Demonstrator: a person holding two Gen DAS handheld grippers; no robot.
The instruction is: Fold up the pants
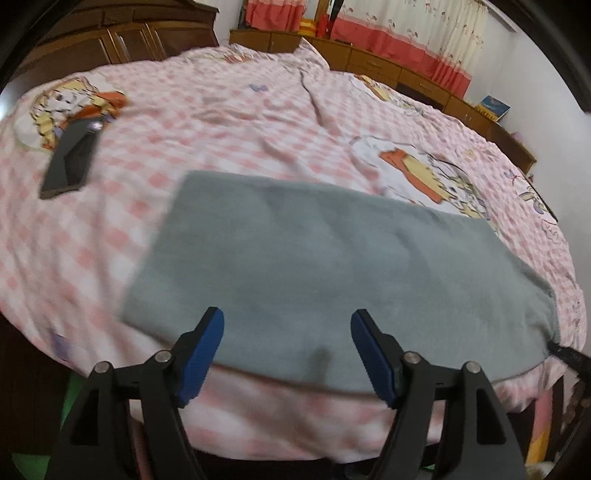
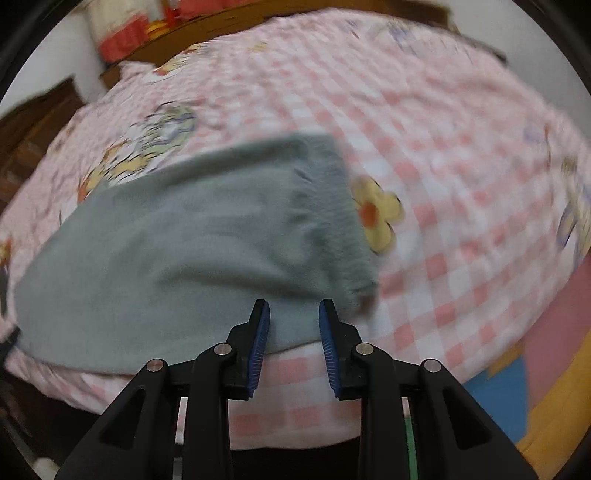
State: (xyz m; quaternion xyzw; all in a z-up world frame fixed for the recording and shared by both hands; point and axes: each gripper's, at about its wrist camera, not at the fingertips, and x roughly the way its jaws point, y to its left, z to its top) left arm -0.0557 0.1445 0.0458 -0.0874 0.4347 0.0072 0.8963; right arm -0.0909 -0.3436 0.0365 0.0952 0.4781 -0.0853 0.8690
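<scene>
Nearest, both sets of tongs hovering at the bed's front edge, gripping nothing. Left tongs (image 1: 287, 328) spread wide, blue pads either side of the near hem of the pants (image 1: 314, 273). Right tongs (image 2: 294, 317) parted more narrowly, tips at the same near hem, close to its right-hand corner.

Just beyond, grey pants lying flat on the pink checked bed (image 1: 207, 140), apparently already folded into one broad rectangle, though motion blur leaves the layering unsure. Long axis running left to right across both views, parallel to the front edge of the bed. Ribbed waistband or cuff (image 2: 332, 206) at the right end, nearer the right tongs; plain squared end at the left, nearer the left tongs.

Likely next: each pair of tongs closing on its own end of the near hem, or one end carried over onto the other along that long axis.

Farther off, dark phone (image 1: 72, 155) lying on the bedcover to the left, well apart from the pants. Beyond that, wooden cabinets (image 1: 373, 62) and red-bordered curtains (image 1: 413, 33) along the wall.
</scene>
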